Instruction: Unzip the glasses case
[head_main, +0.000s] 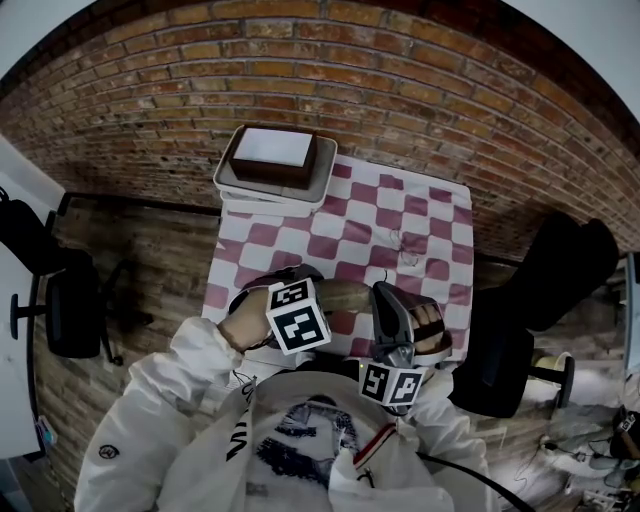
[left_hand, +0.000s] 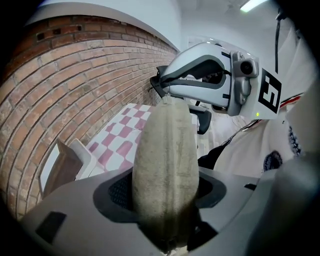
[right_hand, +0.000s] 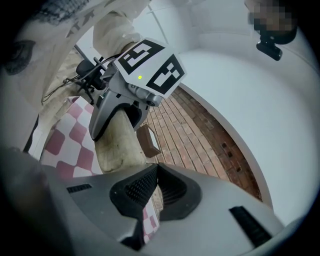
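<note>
Biggest first: the desk (head_main: 440, 215) w/ its pink-and-white check cloth, & a tray (head_main: 300, 195) w/ a brown box (head_main: 270, 172) at the far end. We don't need those. The glasses case (left_hand: 165, 160), soft & tan, is not on the desk; it's up in the air over the near edge, close to our chest. Our left gripper (left_hand: 165, 192) has its fingers (left_hand: 116, 192) squeezed round one end of it. Our right gripper (right_hand: 157, 172) sits at the other end, fingers (right_hand: 135, 187) closed tight, but we can't see a zip tab in them. To do this bit well: check we really have the tab, hold the left side firm so the case can't twist, & pull slow along the zip line, not away from it.
</note>
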